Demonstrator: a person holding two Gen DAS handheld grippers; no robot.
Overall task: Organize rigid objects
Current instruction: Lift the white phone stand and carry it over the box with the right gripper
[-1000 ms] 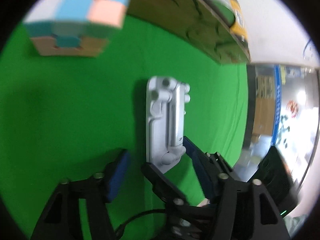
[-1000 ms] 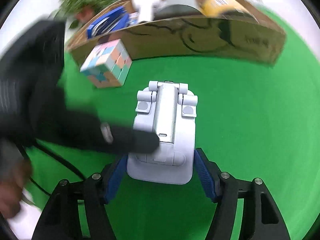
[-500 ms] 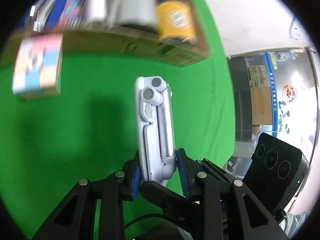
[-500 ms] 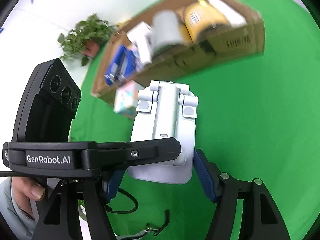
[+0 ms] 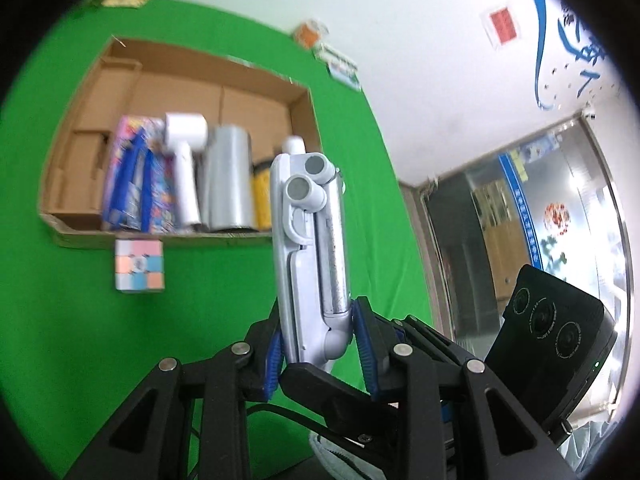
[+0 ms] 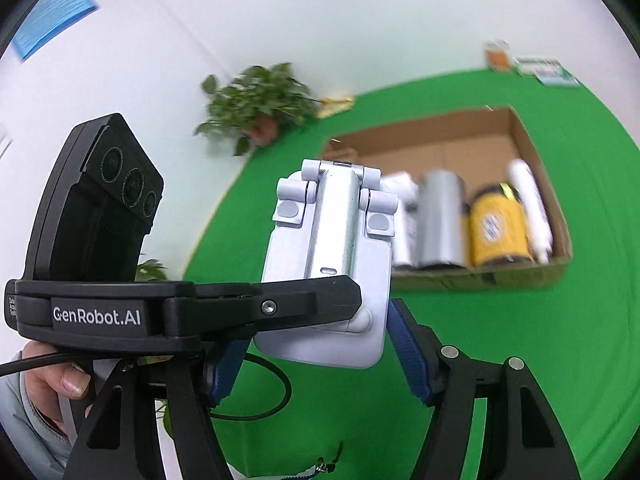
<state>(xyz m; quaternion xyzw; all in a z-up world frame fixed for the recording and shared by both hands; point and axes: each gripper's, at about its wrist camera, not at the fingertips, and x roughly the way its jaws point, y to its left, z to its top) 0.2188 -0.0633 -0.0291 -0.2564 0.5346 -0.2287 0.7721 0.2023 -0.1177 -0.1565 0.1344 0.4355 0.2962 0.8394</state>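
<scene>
A cube point(image 5: 139, 265) lies just before the cardboard box point(image 5: 182, 80).

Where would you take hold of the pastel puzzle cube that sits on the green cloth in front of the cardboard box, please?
Probably from above, fingers closing on two opposite side faces of the puzzle cube. It rests flat on the green cloth, apart from the cardboard box, so its flat, parallel sides look free, though the side nearest the box has less room.
</scene>
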